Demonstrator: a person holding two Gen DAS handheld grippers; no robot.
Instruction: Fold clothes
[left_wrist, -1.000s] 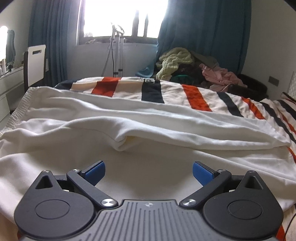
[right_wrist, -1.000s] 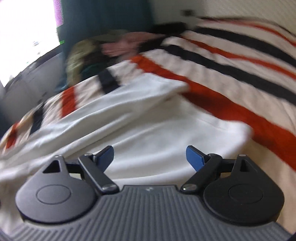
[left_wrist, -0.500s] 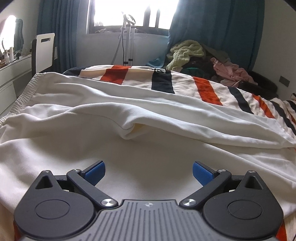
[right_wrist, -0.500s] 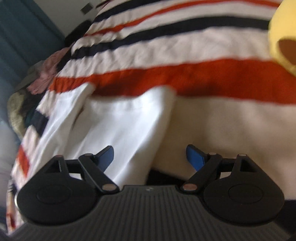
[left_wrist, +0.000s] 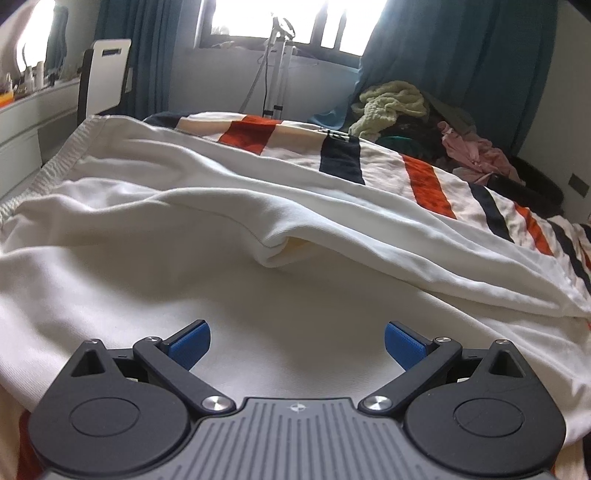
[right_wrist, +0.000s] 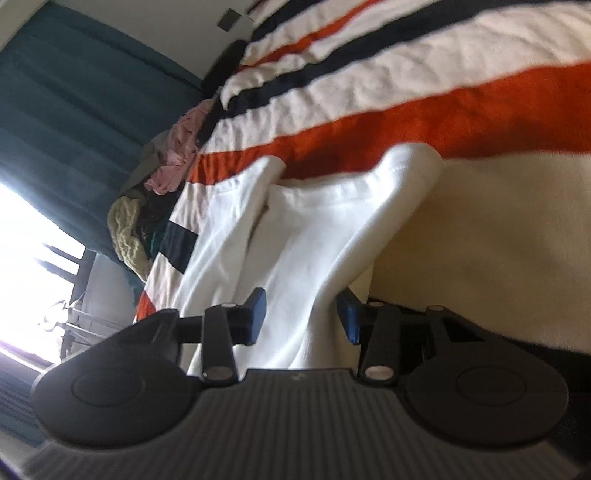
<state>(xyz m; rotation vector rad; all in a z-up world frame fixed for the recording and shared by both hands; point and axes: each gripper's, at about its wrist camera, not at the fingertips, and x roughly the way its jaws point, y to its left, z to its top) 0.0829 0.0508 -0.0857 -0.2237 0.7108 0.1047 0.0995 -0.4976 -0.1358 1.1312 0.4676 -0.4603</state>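
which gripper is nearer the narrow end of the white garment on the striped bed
Right. The right gripper has that end of the white cotton garment between its half-closed pads; the left gripper hovers open over the garment's broad middle.

Striped bedspread (left_wrist: 424, 177), bands of orange, navy and cream, covers the bed. Far right: heap of clothes (left_wrist: 413, 110), pale green knit on top, pink piece beside it. Teal curtains (left_wrist: 454, 55) flank bright window (left_wrist: 258, 18). White chair (left_wrist: 105, 70) far left, metal stand (left_wrist: 277, 70) under window.

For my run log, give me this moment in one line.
left tongs: open over white garment | right tongs: closing around garment, not clamped | striped blanket underneath
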